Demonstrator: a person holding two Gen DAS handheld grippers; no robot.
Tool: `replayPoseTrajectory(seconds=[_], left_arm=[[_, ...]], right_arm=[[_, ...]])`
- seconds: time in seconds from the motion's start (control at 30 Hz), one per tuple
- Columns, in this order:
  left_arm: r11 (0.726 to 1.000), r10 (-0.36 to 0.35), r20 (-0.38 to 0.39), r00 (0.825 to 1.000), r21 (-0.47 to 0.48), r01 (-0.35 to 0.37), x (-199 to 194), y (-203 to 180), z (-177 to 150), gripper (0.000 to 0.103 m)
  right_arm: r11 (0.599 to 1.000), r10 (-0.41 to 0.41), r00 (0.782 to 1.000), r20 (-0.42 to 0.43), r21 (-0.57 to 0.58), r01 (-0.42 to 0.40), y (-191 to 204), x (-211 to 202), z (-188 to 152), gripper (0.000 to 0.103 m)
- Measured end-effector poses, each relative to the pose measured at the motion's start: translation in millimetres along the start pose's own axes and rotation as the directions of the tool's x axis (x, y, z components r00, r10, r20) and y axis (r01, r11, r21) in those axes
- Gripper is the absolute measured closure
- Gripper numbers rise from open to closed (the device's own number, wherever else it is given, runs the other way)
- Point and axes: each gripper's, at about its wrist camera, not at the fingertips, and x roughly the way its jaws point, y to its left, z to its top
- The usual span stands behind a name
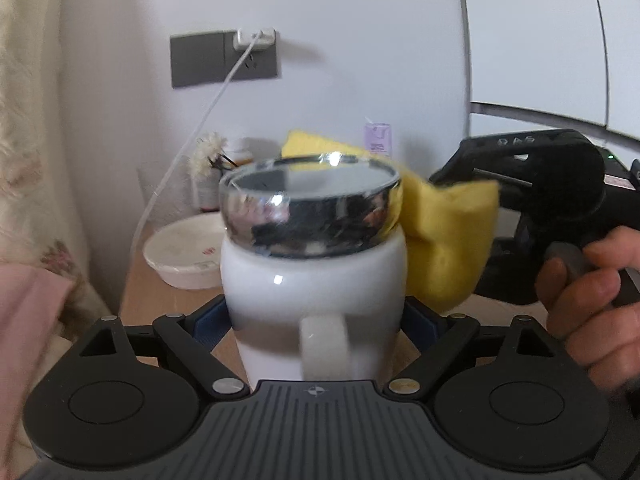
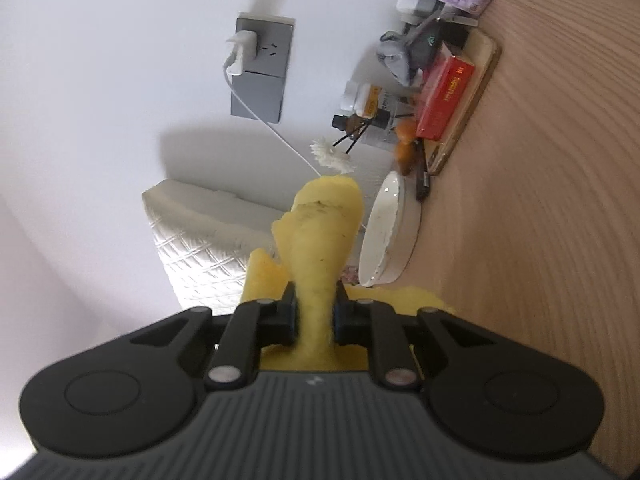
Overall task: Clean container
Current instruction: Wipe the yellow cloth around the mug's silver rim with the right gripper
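Note:
A white mug-shaped container (image 1: 312, 300) with a shiny metal lid band (image 1: 308, 216) and a handle facing me is held upright in my left gripper (image 1: 316, 320), whose fingers (image 1: 208, 326) press its sides. My right gripper (image 2: 314, 316) is shut on a yellow sponge cloth (image 2: 320, 236). In the left wrist view the right gripper (image 1: 472, 184) comes in from the right and presses the yellow cloth (image 1: 444, 240) against the right and back of the lid. The container does not show in the right wrist view.
A white bowl (image 1: 182, 256) sits on the wooden table (image 2: 540, 240) behind the container. A tray (image 2: 472, 108) of small bottles and a red box (image 2: 444, 100) stands near the wall. A wall socket (image 1: 224, 60) holds a white charger with a hanging cable. Bedding lies at left.

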Motion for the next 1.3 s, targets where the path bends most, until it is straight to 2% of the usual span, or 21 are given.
replayPoseTrajectory(seconds=[0.13, 0.3, 0.37, 0.43, 0.57, 0.7, 0.77, 0.97, 1.1, 1.3], left_arm=[[0.996, 0.086, 0.016, 0.996, -0.015, -0.086, -9, -13, 5, 0.011], [0.984, 0.170, 0.084, 0.982, -0.057, -0.166, -24, -30, -1, 0.011], [0.978, 0.203, 0.107, 0.973, -0.061, -0.198, -27, -35, -3, 0.015], [0.978, 0.205, 0.121, 0.971, -0.072, -0.197, -28, -36, -5, 0.016], [0.982, 0.181, 0.151, 0.972, -0.077, -0.171, -30, -34, -9, 0.016], [0.989, 0.145, 0.167, 0.975, -0.067, -0.135, -32, -31, -11, 0.016], [0.992, 0.124, 0.174, 0.977, -0.057, -0.115, -32, -28, -12, 0.015], [0.998, 0.060, 0.204, 0.977, -0.035, -0.054, -32, -17, -20, 0.016], [1.000, -0.008, 0.209, 0.978, -0.004, 0.009, -30, -6, -21, 0.016], [0.994, -0.108, 0.213, 0.971, 0.035, 0.102, -29, 12, -23, 0.016]], right_arm=[[0.996, -0.092, 0.996, -0.016, 0.002, 0.092, -6, 1, -1, 0.085], [0.999, -0.053, 0.999, -0.003, 0.002, 0.053, -3, -2, -3, 0.085], [0.999, -0.038, 0.999, 0.002, 0.001, 0.038, -2, -3, -4, 0.085], [1.000, -0.022, 1.000, 0.007, 0.001, 0.022, -1, -4, -5, 0.085], [0.998, -0.066, 0.998, 0.003, 0.008, 0.066, -5, -3, -6, 0.085], [1.000, 0.022, 1.000, 0.019, -0.002, -0.022, 2, -6, -8, 0.084], [0.999, 0.035, 0.999, 0.024, -0.024, -0.035, 6, -5, -9, 0.084], [0.999, -0.050, 0.999, 0.019, 0.004, 0.050, -6, -2, -10, 0.084], [0.999, 0.041, 0.999, 0.023, 0.017, -0.041, -2, -5, -10, 0.084], [0.994, -0.099, 0.995, 0.005, -0.038, 0.099, -7, 0, -11, 0.085]])
